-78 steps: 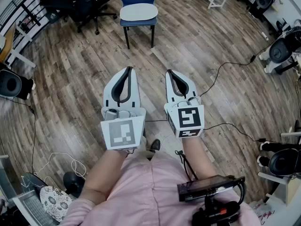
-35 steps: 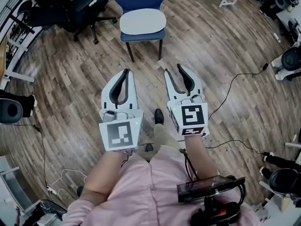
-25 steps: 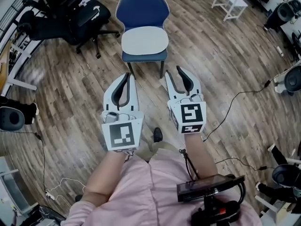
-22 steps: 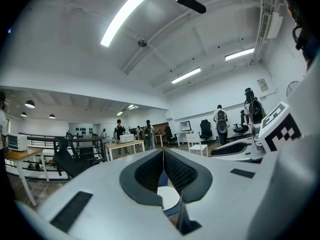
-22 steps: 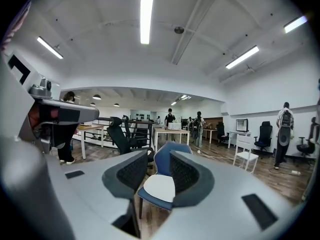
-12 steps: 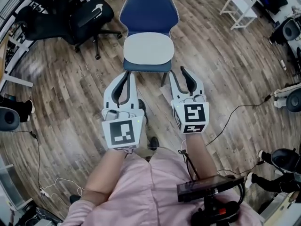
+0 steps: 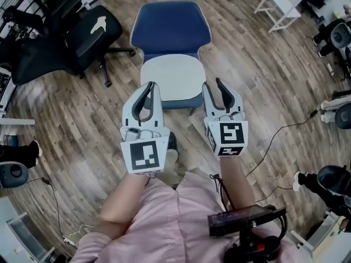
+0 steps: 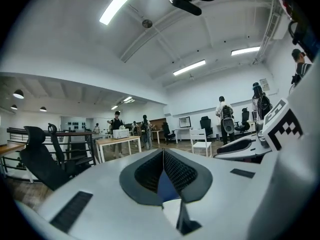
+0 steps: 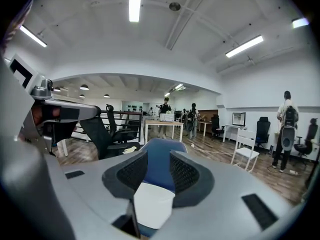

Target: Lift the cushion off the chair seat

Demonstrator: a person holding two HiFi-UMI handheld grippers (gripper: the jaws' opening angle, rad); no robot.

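- Found the cushion [image 7: 173, 76], pale and oval, lying flat on the seat of the blue chair [image 7: 171, 29], untouched and not yet lifted.
- Held both claws level and side by side at the seat's near edge, probably to take the cushion's near rim from the left and the right.
- Kept the left claw [image 7: 150, 86] pressed together at the tips, pinching nothing; judged it in need of spreading before any grasp.
- Carried the right claw [image 7: 214, 86] spread and empty, framing cushion and backrest in its gap, seemingly ready to slide onto the near right rim.
- Saw blue seat at the cushion's near edge, so only a thin rim to bite on; guessed a soft pad, apt to sag if raised from one side only.
- Had bare wooden floor [image 7: 263, 81] to both sides of the chair.
- Noted a black office chair [image 7: 82, 34] far left and a cable [image 7: 274, 133] near right, both well apart from the seat.
- Spotted nothing above the cushion to hinder a straight lift.
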